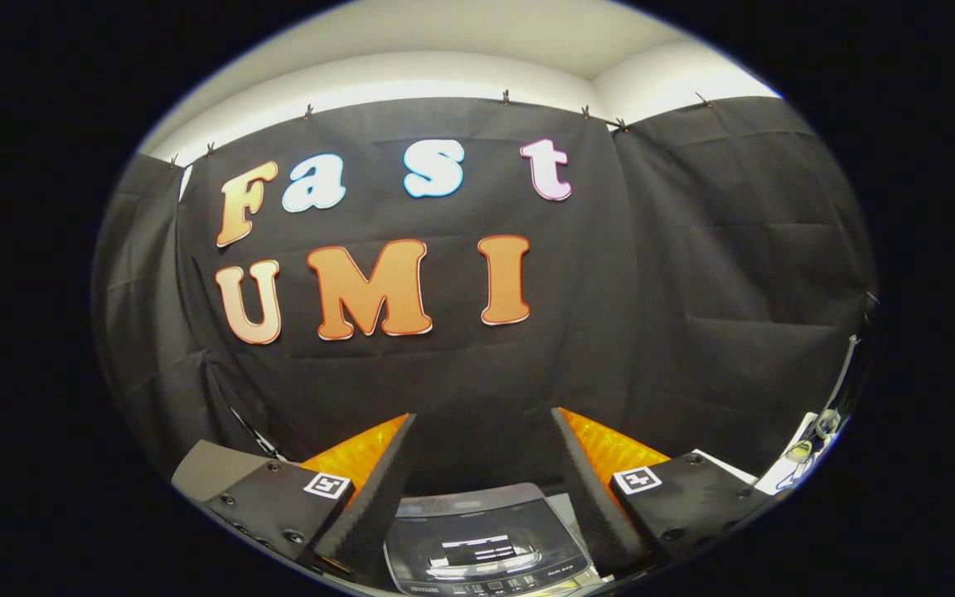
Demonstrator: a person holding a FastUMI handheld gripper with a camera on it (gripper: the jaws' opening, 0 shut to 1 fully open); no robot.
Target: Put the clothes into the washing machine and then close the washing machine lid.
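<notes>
Gripper (482,423) fingers spread, empty, washing machine (482,543) lid closed below

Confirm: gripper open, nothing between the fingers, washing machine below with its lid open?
Not quite: the lid is closed, lying flat over the washing machine in the gripper view. The rest holds: the gripper is open, with nothing between its fingers.
</notes>
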